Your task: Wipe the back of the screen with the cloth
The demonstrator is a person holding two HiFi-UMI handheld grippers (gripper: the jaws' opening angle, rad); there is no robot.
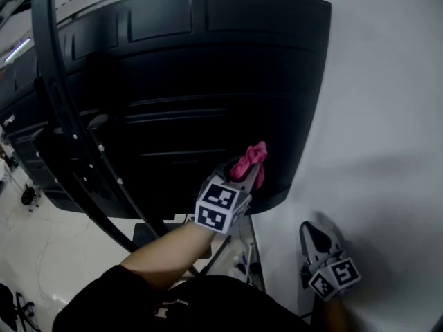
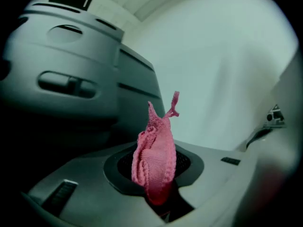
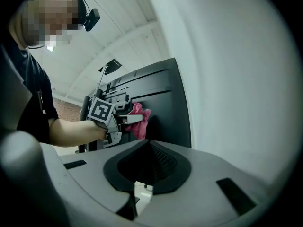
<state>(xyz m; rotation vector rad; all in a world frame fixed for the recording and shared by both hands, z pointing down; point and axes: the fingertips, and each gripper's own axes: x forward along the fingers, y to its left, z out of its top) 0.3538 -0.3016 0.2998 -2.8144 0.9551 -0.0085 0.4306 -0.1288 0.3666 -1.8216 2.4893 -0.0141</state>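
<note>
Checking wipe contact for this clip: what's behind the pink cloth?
The screen's black back panel, near its lower edge. The left gripper holds the cloth; the patch beneath it is covered.

Nothing here can be read as a word, brand or number. The only signs are black-and-white square code patterns. One set is on the marker cube (image 1: 221, 207) of the left gripper (image 1: 253, 170), at six o'clock in the head view. The other is on the second cube (image 1: 335, 277), on the right gripper (image 1: 313, 232), at five o'clock.
</note>
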